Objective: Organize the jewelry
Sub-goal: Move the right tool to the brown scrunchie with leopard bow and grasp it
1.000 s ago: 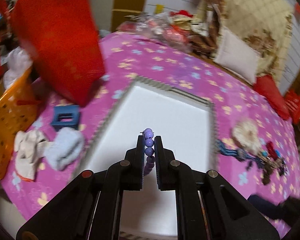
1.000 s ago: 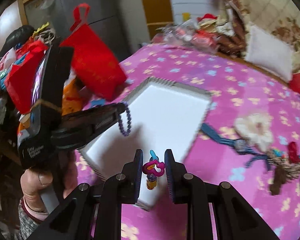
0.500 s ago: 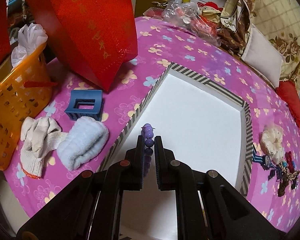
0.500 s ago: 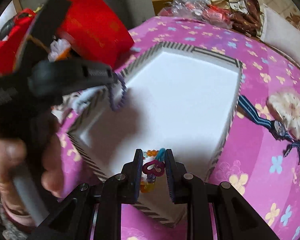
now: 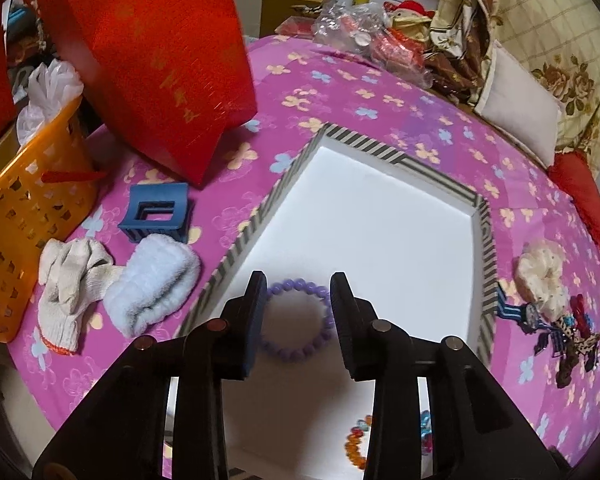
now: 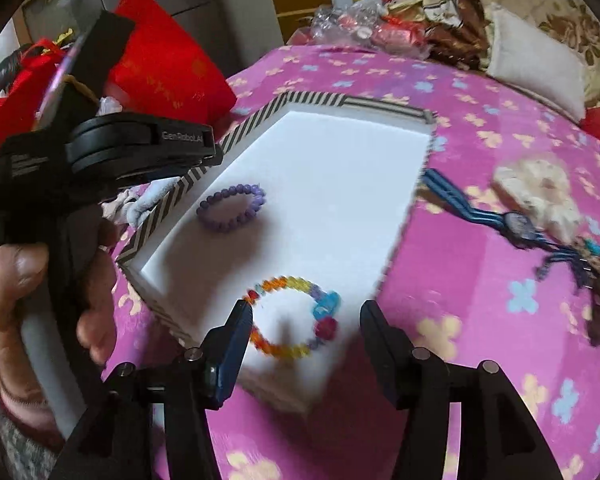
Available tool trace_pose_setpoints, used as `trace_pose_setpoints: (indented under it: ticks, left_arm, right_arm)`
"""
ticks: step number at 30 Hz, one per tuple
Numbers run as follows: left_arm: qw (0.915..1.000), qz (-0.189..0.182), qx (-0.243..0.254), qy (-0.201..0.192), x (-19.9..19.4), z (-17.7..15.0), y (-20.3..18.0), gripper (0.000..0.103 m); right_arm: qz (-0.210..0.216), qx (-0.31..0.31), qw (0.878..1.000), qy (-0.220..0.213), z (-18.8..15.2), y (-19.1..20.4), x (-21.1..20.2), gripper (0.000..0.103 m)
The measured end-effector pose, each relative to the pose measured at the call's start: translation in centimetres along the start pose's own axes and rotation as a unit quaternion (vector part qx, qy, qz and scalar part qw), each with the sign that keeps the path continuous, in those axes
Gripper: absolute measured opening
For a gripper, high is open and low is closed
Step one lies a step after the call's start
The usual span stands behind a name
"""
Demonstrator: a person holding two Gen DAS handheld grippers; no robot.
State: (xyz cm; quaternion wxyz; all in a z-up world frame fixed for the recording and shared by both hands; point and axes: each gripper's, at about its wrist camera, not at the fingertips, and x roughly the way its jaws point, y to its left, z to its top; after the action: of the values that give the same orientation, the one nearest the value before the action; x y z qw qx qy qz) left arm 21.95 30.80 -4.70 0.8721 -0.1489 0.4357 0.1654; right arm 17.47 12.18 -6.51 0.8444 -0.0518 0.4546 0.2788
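Note:
A white box with a striped rim lies on the pink flowered cloth. A purple bead bracelet lies flat inside it near the left wall. A multicoloured bead bracelet lies inside at the near corner. My left gripper is open just above the purple bracelet and empty. My right gripper is open above the multicoloured bracelet and empty. More jewelry lies right of the box: a blue striped watch and a tangled pile.
A cream scrunchie lies right of the box. Left of it are a blue hair claw, white gloves, a pale blue cloth, a red bag and an orange basket. Clutter and pillows line the far edge.
Both grippers have opened. The purple bracelet dropped from the left gripper into the box and the multicoloured bracelet dropped from the right gripper into its near corner.

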Motion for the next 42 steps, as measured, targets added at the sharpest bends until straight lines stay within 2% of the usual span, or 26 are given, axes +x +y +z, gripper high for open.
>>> trace_pose_setpoints:
  ticks: [3,9,13,16,19,24,28,34,39,42]
  left_arm:
    - [0.9997,0.011,0.016,-0.015,-0.6,-0.4,-1.4,0.039]
    - [0.9971,0.015,0.062,-0.042,-2.6,-2.1,-5.1,0.039]
    - [0.9937,-0.009,0.09,-0.066,-5.0,-3.3,-8.3,0.04]
    - [0.992,-0.04,0.099,-0.067,-6.0,-4.0,-10.2,0.045]
    - [0.9893,-0.073,0.108,-0.065,-6.7,-4.8,-12.1,0.045]
    - [0.9818,-0.079,0.155,-0.076,-7.1,-6.8,-15.4,0.045]
    - [0.9765,-0.072,0.19,-0.073,-6.7,-8.0,-17.0,0.045]
    - [0.9759,-0.084,0.197,-0.041,-5.3,-9.0,-18.0,0.045]
    - [0.9749,-0.105,0.196,-0.009,-3.9,-9.3,-18.7,0.045]
    - [0.9732,-0.112,0.201,0.001,-3.3,-9.5,-19.2,0.045]
  right_arm:
    - [-0.033,-0.007,0.999,-0.021,-1.6,-1.2,-2.8,0.054]
    - [-0.091,0.02,0.995,-0.036,-5.8,-5.8,-7.2,0.054]
    - [-0.11,0.073,0.991,-0.033,-8.3,-10.2,-9.3,0.055]
    - [-0.124,0.11,0.986,-0.034,-9.8,-13.1,-10.7,0.055]
    - [-0.132,0.137,0.981,-0.038,-10.9,-15.1,-11.8,0.055]
    - [-0.145,0.165,0.975,-0.039,-12.2,-17.2,-12.5,0.055]
    - [-0.148,0.177,0.972,-0.039,-12.6,-18.2,-12.3,0.055]
    - [-0.149,0.202,0.967,-0.047,-12.6,-20.9,-11.9,0.055]
    - [-0.154,0.212,0.964,-0.048,-10.4,-24.2,-10.4,0.055]
    - [-0.145,0.209,0.966,-0.037,-8.4,-25.5,-8.3,0.055]
